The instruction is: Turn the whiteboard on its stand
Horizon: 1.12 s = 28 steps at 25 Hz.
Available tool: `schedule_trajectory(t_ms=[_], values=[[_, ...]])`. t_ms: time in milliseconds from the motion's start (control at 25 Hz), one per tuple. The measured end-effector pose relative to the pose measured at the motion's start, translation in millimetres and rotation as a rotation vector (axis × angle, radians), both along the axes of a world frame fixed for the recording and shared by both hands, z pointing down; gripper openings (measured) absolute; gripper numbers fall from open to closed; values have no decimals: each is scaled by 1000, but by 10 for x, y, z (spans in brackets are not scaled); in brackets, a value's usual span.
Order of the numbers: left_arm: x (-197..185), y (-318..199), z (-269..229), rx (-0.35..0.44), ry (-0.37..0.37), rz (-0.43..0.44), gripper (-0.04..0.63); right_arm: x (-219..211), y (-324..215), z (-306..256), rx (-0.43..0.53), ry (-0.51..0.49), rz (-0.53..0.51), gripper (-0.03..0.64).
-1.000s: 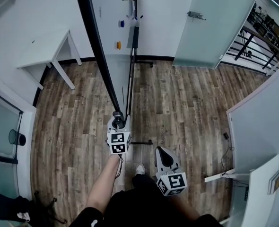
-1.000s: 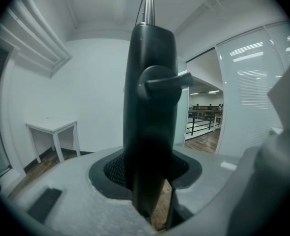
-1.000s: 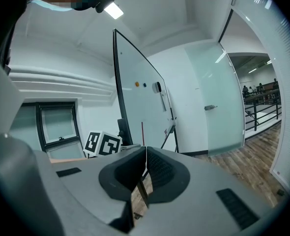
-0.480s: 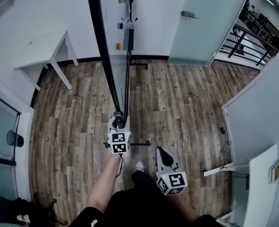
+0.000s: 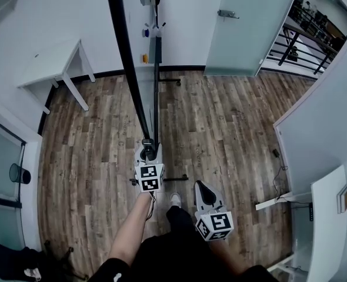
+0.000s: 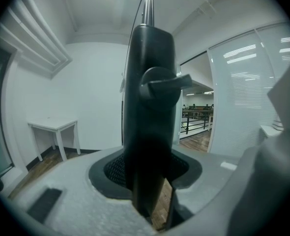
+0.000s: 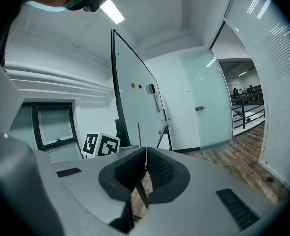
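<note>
A person's right gripper (image 5: 202, 187) hangs free by the body just above a light shoe (image 5: 174, 199), its fingers (image 7: 159, 173) pressed together with nothing between them. Just ahead and to its left, at the end of a bare forearm (image 5: 132, 228), the left gripper (image 5: 148, 147) has its fingers (image 6: 114, 170) clamped on the near black edge (image 6: 150, 107) of the whiteboard (image 5: 129, 69) (a knob sticks out of that edge above the grip). From the head view the board is seen almost edge-on, its dark top rail running from the gripper away toward the far wall. The stand (image 5: 156, 87) runs alongside it on the right, and a short foot bar (image 5: 174, 178) lies on the wood-plank floor (image 5: 220, 128) beside the left gripper. An orange magnet (image 5: 144, 57) and a blue one (image 5: 145, 32) sit on the board's white face near its far end. A small white desk (image 5: 50, 66) stands against the wall well to the left. On the right of the far wall is a frosted glass door (image 5: 250, 22), with a dark railing (image 5: 291, 46) beyond it.
</note>
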<state>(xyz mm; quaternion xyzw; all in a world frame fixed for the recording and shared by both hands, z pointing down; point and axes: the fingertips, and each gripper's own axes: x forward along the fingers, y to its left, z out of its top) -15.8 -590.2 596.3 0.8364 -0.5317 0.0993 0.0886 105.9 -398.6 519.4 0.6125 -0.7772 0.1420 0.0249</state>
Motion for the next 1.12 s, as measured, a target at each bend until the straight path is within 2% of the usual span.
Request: schedule_trajectory(t_ms=[1120], values=[[-270, 1341, 44, -3, 9, 4, 176, -253, 1749, 33, 16, -5, 106, 14]])
